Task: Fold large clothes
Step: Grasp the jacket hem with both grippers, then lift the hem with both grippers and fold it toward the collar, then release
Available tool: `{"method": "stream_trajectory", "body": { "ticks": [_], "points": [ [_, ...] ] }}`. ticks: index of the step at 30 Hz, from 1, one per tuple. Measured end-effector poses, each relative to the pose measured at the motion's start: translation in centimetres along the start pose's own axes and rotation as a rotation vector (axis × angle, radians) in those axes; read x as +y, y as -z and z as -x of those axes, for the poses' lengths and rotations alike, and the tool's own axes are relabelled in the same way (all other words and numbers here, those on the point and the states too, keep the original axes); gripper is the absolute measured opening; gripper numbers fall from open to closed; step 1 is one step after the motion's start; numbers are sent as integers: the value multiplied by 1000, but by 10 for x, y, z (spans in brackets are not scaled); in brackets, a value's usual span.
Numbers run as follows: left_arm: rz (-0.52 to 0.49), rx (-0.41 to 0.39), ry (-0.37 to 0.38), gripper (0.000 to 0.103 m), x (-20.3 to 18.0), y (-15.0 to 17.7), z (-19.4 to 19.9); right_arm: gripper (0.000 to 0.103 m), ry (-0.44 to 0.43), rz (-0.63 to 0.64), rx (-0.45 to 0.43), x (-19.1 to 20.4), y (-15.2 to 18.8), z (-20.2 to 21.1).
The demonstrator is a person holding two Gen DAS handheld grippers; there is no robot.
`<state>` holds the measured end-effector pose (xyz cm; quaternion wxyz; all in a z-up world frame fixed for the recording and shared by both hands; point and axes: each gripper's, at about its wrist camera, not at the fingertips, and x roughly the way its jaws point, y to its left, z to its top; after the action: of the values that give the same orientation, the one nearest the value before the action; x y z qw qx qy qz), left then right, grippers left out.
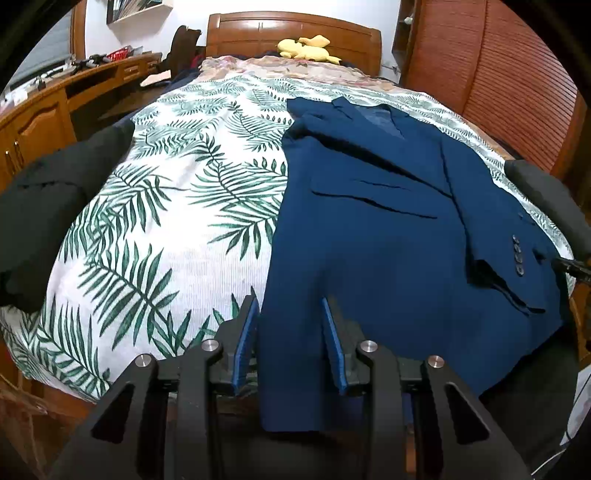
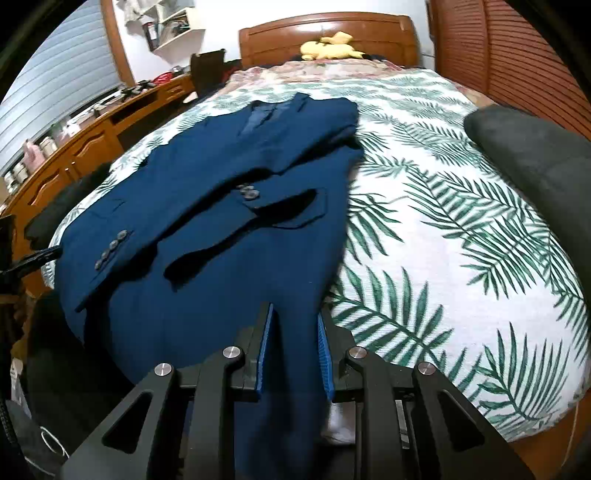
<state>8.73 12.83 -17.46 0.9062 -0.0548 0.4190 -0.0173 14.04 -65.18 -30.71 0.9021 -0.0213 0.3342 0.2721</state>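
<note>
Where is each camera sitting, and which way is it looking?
Left wrist: rides on the left gripper at the foot of the bed, facing the headboard; its fingers pinch the blue jacket hem.
Right wrist: rides on the right gripper, same direction, further right; its fingers pinch the hem too.
Both share the jacket, leafy bed and yellow plush toy.

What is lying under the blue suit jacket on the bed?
Under the blue suit jacket lies the leaf-print bedcover, visible all around it. Whether anything else sits beneath the jacket cannot be seen; the cloth covers it. Its near hem hangs over the bed edge.
</note>
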Motion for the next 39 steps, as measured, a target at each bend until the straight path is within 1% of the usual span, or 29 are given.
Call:
{"method": "stream_trajectory", "body": {
  "ticks": [3, 4, 6, 10, 12, 13, 15, 17, 18, 20, 23, 25, 27, 31, 33, 36, 39],
  "points": [
    [-21, 3, -9, 35, -4, 1, 1, 17, -15, 10, -15, 4, -3, 3],
    [-28, 5, -10, 31, -5, 2, 1, 17, -24, 5, -21, 4, -4, 3],
    [-35, 6, -11, 30, -6, 2, 2, 17, -33, 4, -24, 5, -5, 2],
    [-18, 9, -3, 30, -5, 2, 1, 17, -18, 12, 22, 3, -1, -12],
    [-20, 11, -2, 30, -6, 2, 2, 17, -28, -1, 28, 0, 0, -17],
    [-25, 6, -1, 18, -7, 1, 3, 18, -35, -8, 30, -2, -1, -17],
    [-28, 4, 28, 5, -9, 0, 6, 18, -43, -8, 42, -4, -3, -20],
    [-47, -10, 26, 4, -15, -5, 13, 8, -56, 1, 42, -4, -7, -19],
    [-61, -30, 25, 3, -20, -10, 20, 7, -62, 5, 32, -2, -11, -17],
    [-78, -79, 43, 3, -30, -23, 38, 6, -72, 13, -11, 1, -19, -8],
    [-129, -173, 74, 3, -52, -54, 76, 6, -98, 16, -123, 7, -44, 19],
    [-158, -208, 105, 3, -64, -75, 94, 5, -107, 30, -196, 14, -63, 38],
    [-198, -249, 103, 3, -78, -98, 114, 5, -102, 54, -262, 24, -83, 57],
    [-246, -313, 104, 3, -97, -129, 150, 5, -90, 93, -373, 37, -114, 97],
    [-252, -352, 115, 3, -102, -139, 171, 5, -85, 109, -430, 40, -126, 122],
    [-253, -401, 134, 3, -105, -148, 200, 5, -82, 131, -491, 40, -133, 158],
    [-253, -449, 156, 3, -107, -152, 231, 5, -65, 163, -546, 40, -134, 195]
  ]
}}
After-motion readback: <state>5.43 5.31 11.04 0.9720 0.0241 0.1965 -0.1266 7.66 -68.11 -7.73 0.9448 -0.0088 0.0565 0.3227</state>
